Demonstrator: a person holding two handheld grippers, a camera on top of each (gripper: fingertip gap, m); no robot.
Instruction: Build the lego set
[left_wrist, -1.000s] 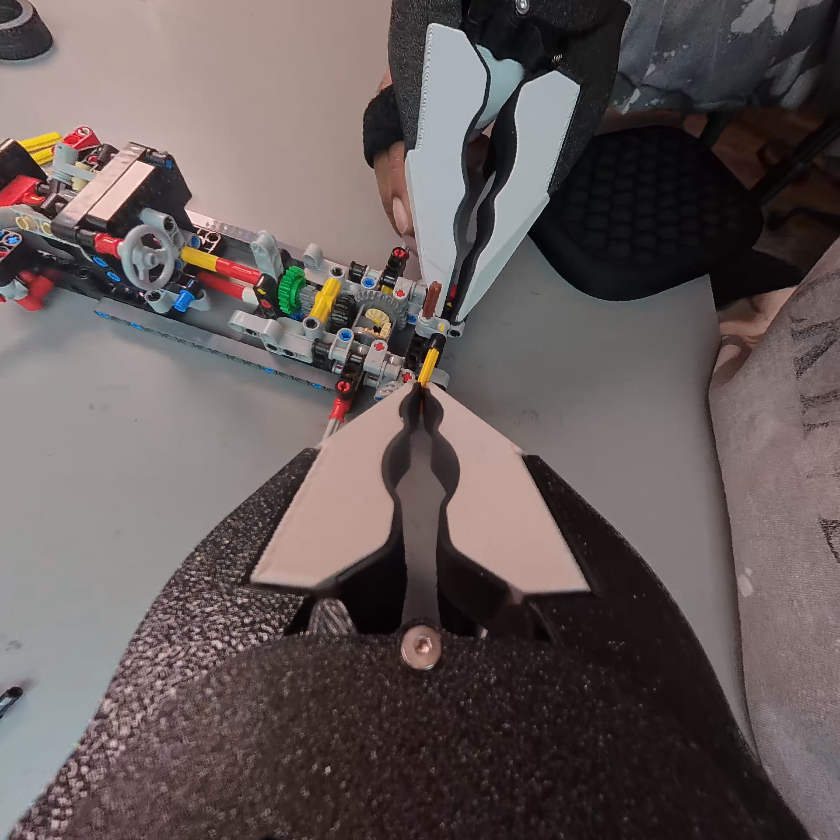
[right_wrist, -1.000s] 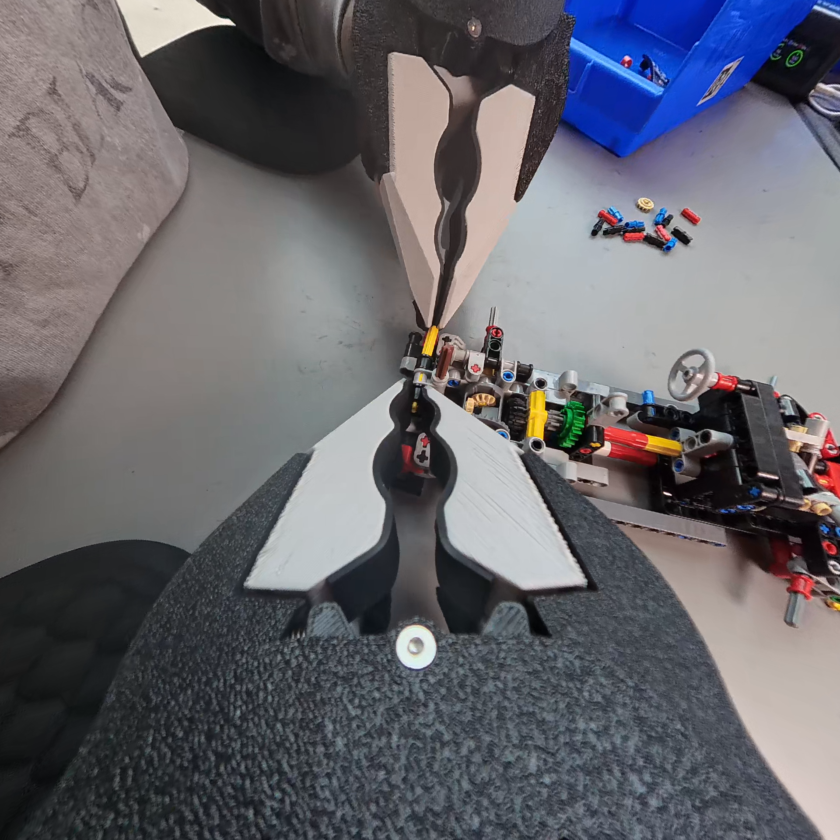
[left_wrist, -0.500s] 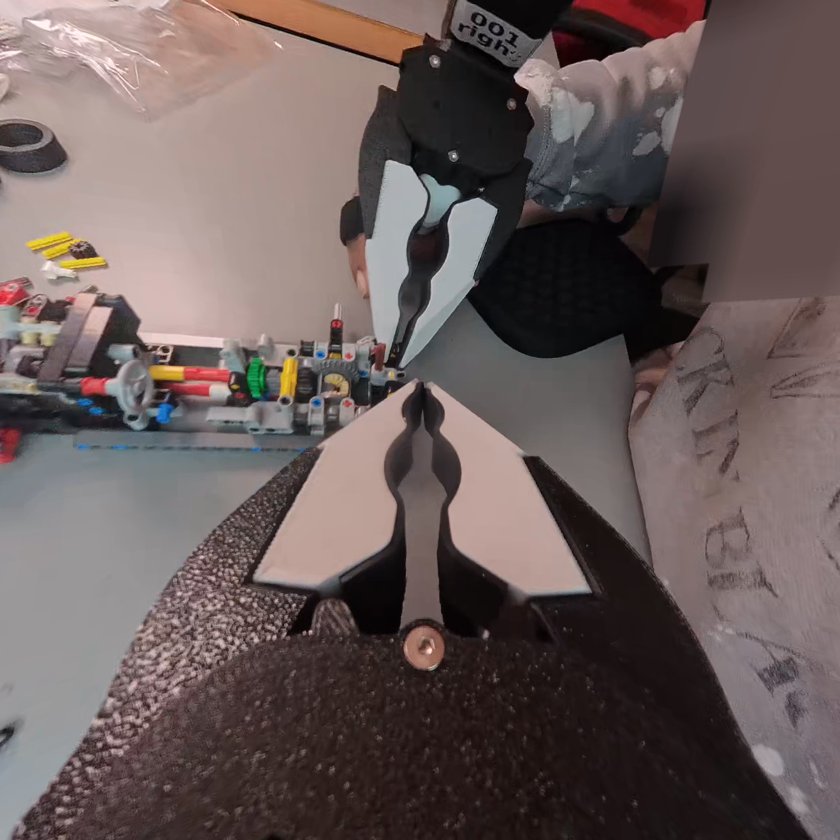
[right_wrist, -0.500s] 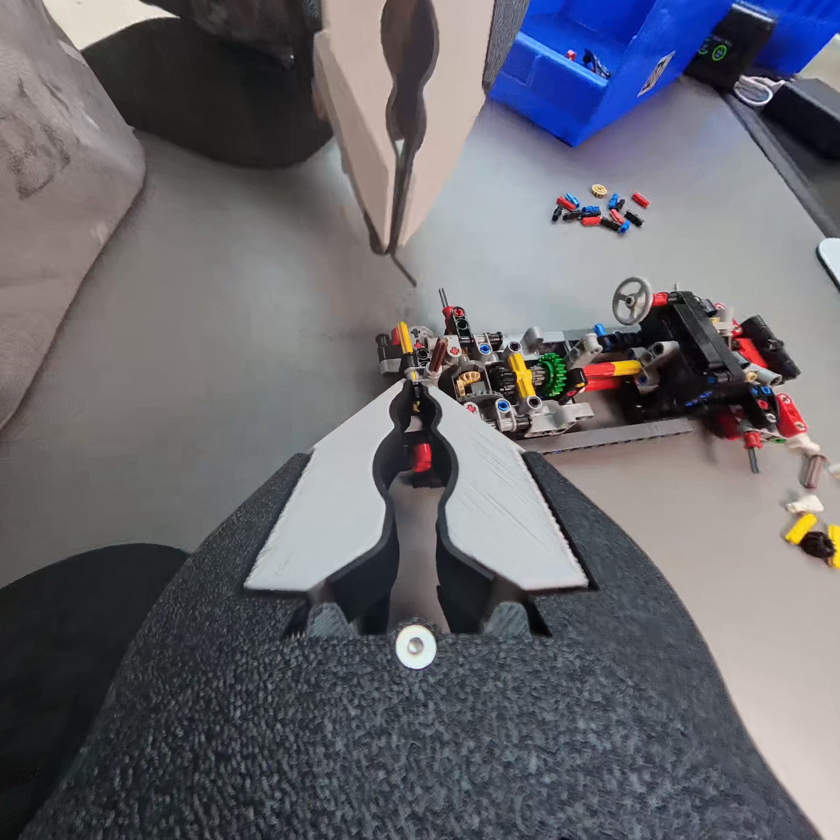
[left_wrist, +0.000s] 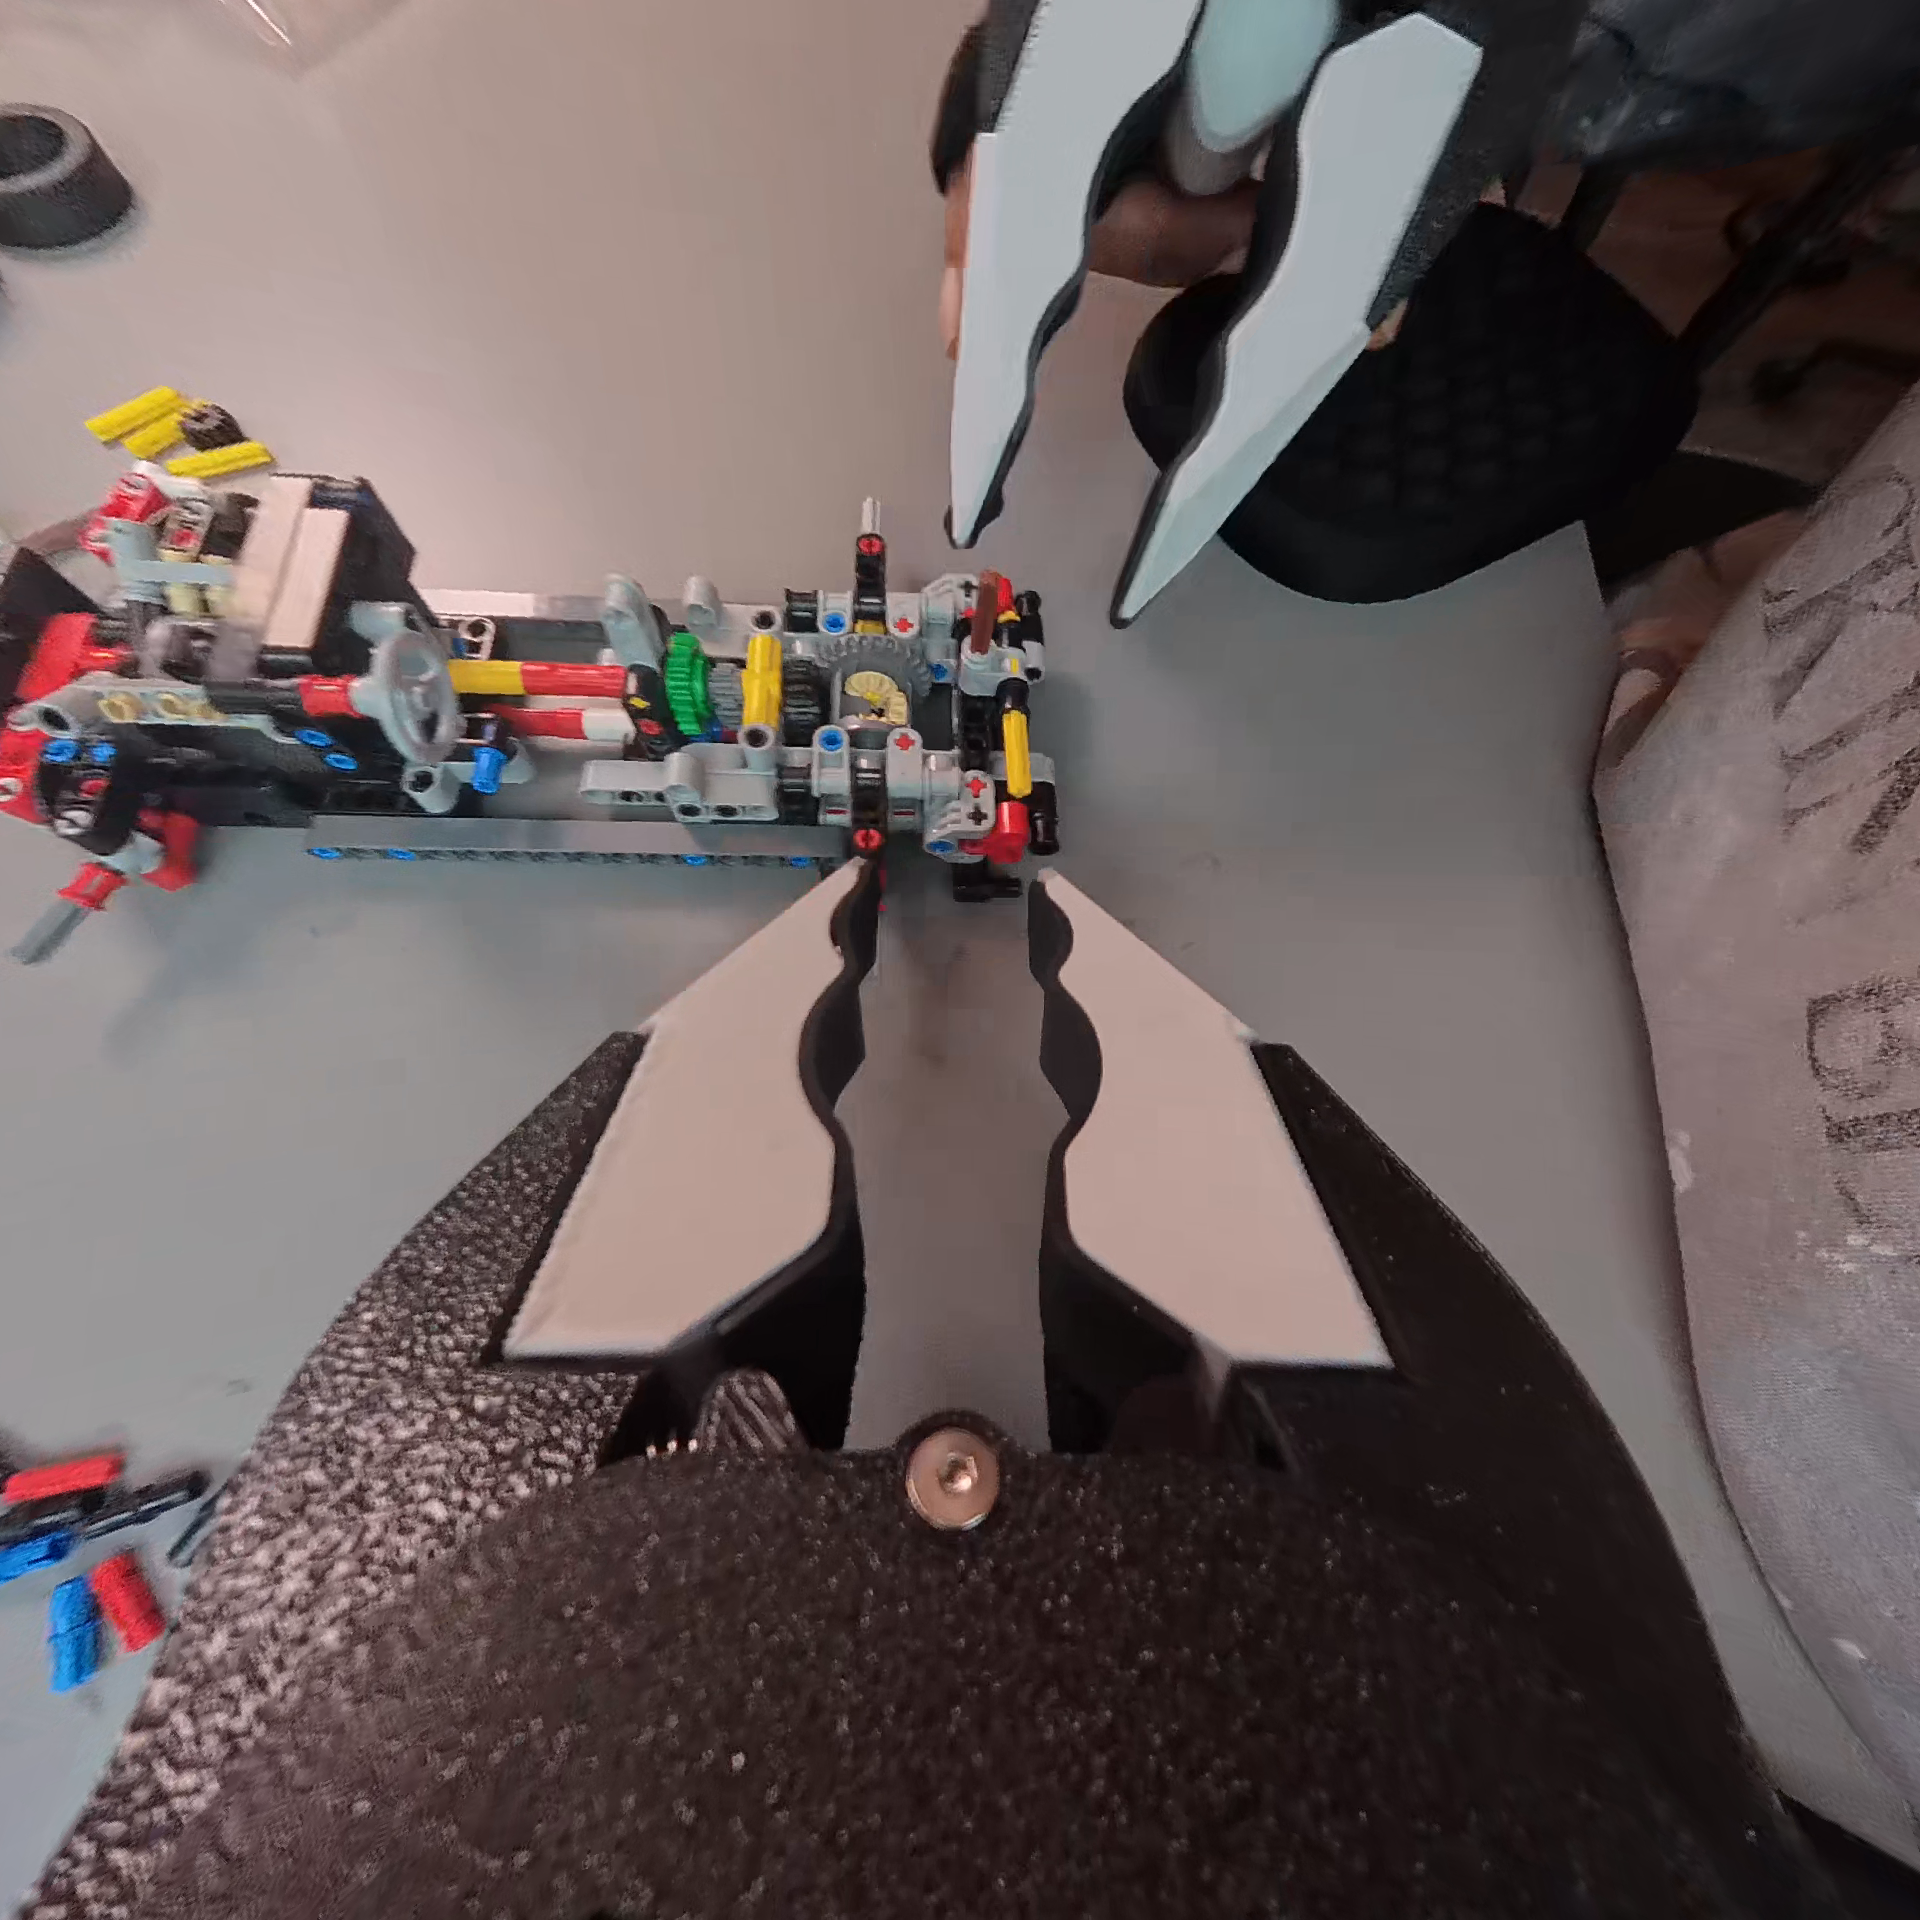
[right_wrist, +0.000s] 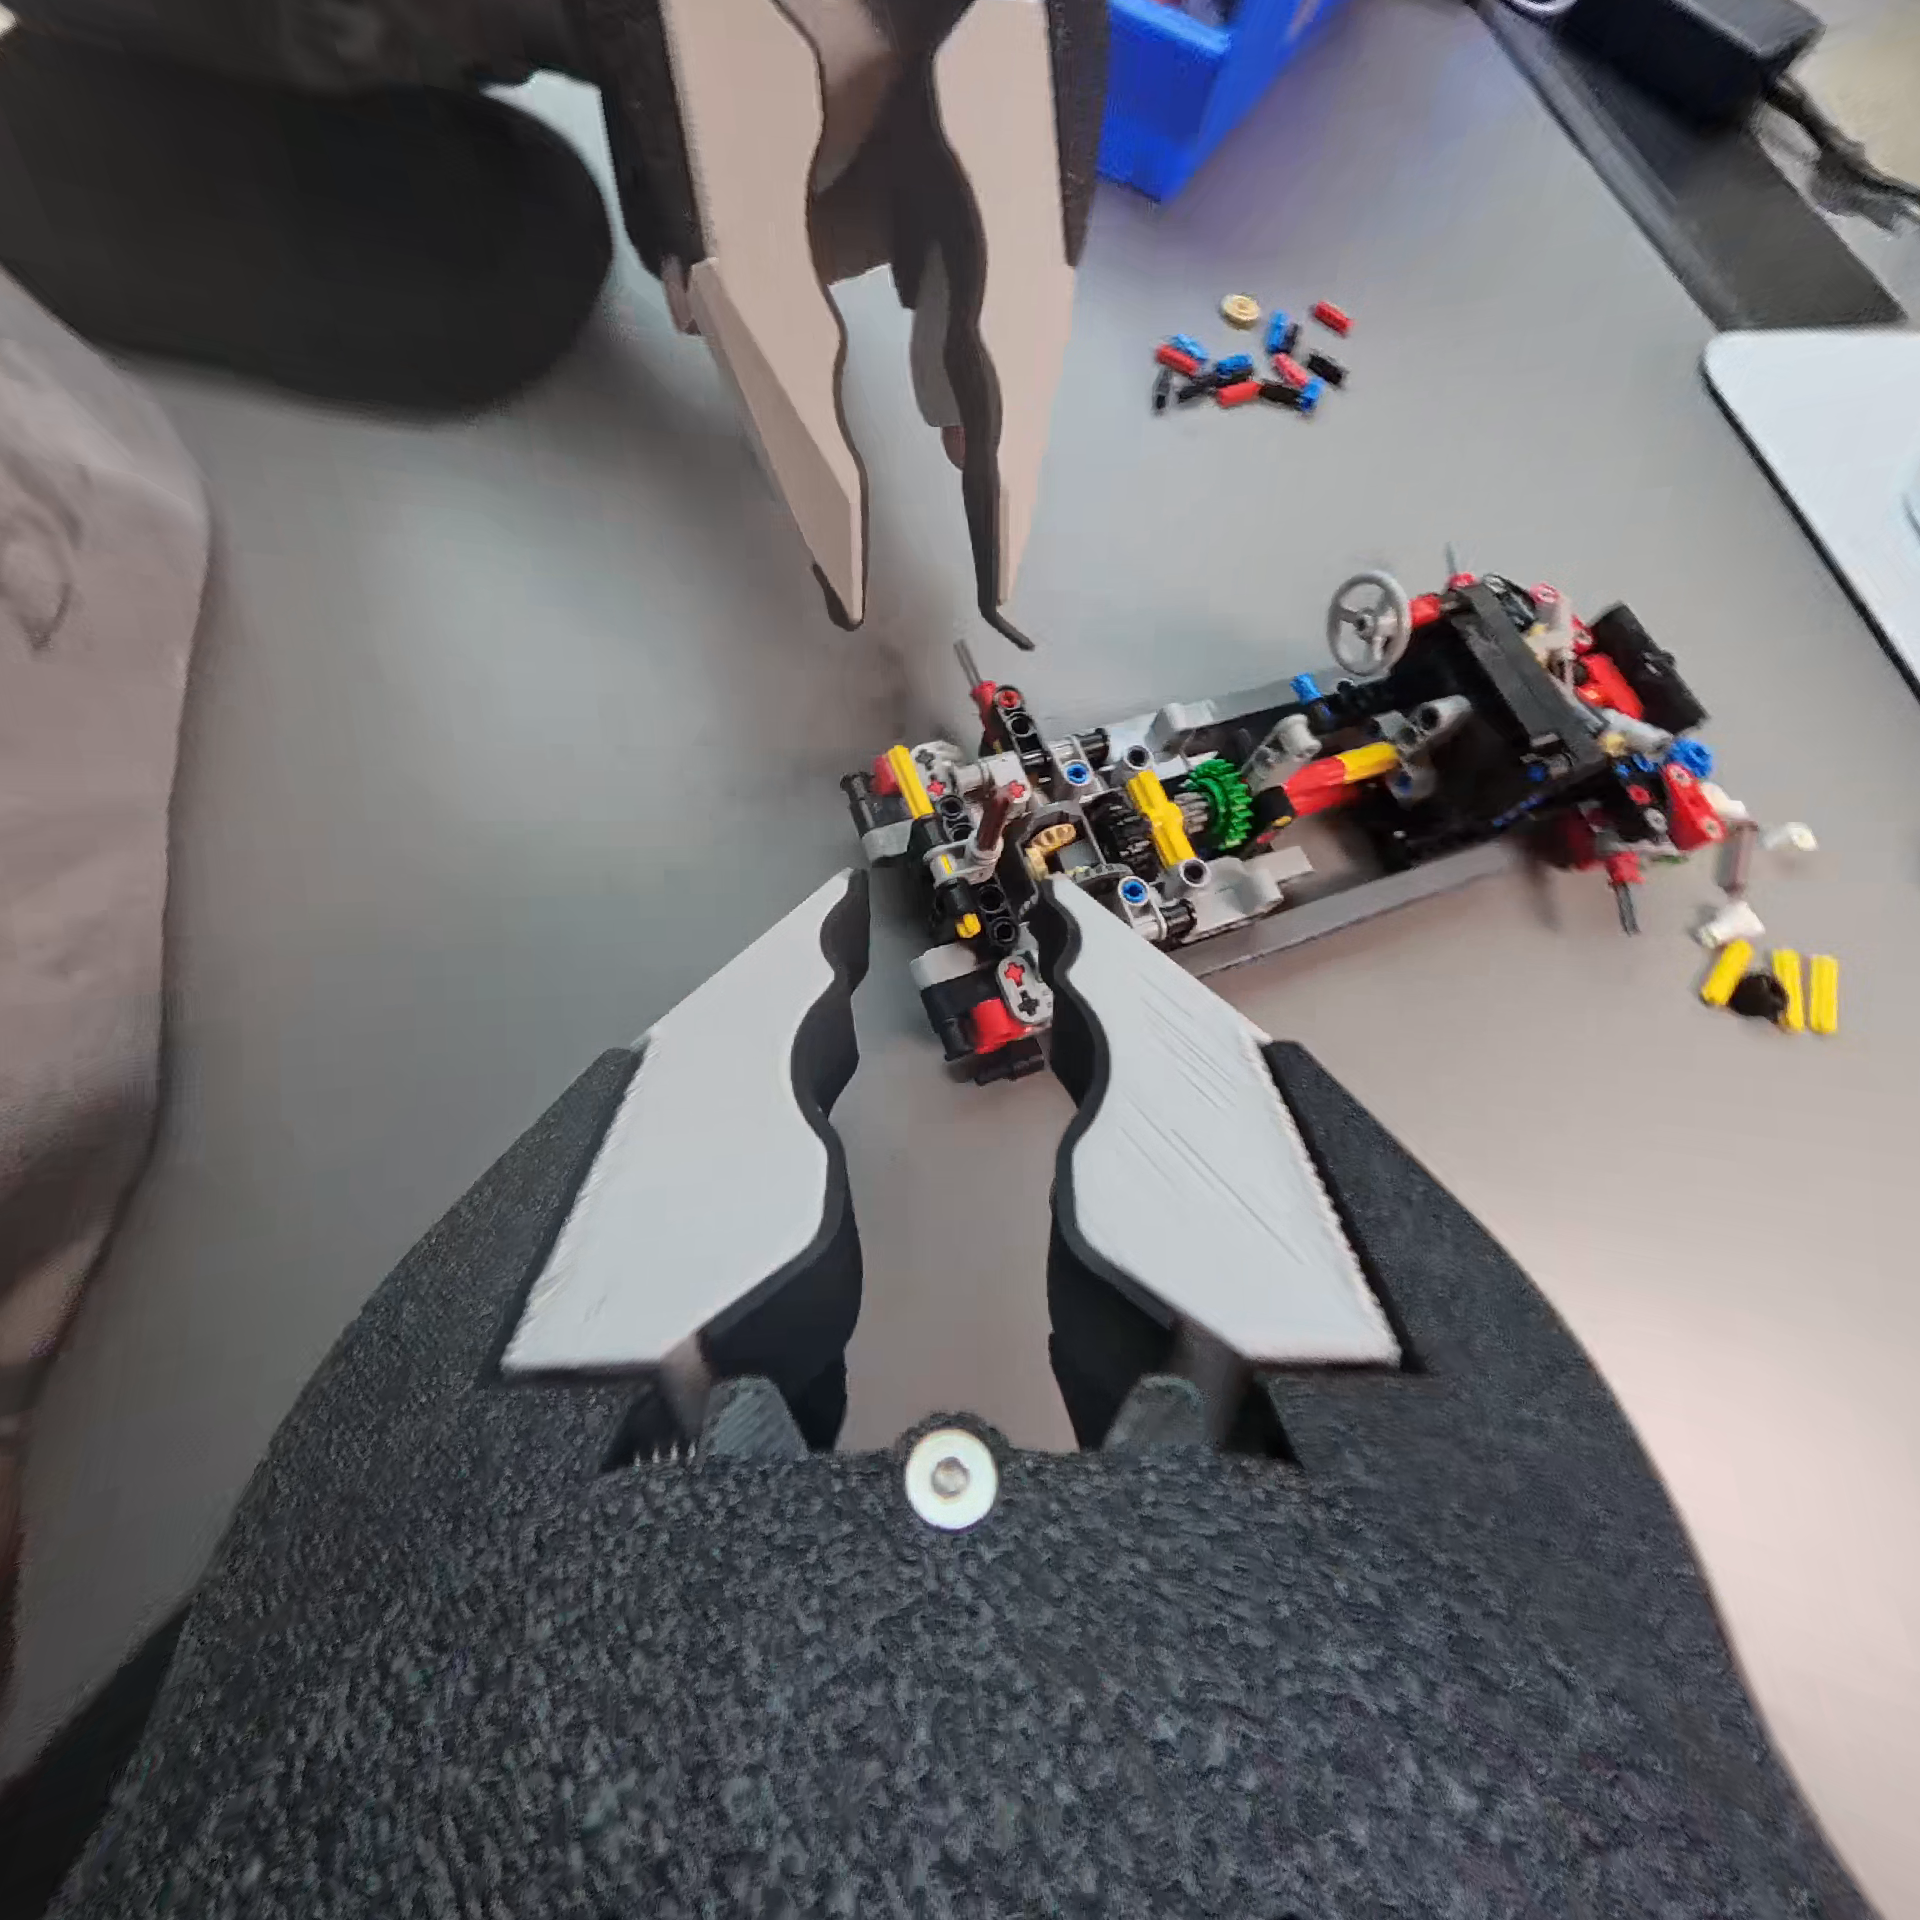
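Observation:
A long lego car chassis (left_wrist: 644, 717) of black, grey, red and yellow parts lies on the grey table, also in the right wrist view (right_wrist: 1247, 821). My left gripper (left_wrist: 951, 883) is open and empty, its tips just short of the chassis's near end. My right gripper (right_wrist: 951, 894) is open and empty, its jaws standing either side of the same end. Each gripper shows in the other's view, open, above the table: the right one (left_wrist: 1039, 571), the left one (right_wrist: 925, 613).
Loose red, blue and black pins (right_wrist: 1252, 364) lie beyond the chassis, yellow pieces (right_wrist: 1777, 987) to its right. A blue bin (right_wrist: 1184, 114) stands at the back. A black tyre (left_wrist: 52, 182) lies far left. A grey cloth (left_wrist: 1787, 935) and a black chair seat (left_wrist: 1455, 416) border the table. My hands' fingertips stand some 7 centimetres from each other.
Both grippers were shut at the chassis's end, the left on a yellow axle. Both have opened and pulled back, and the chassis stays on the table.

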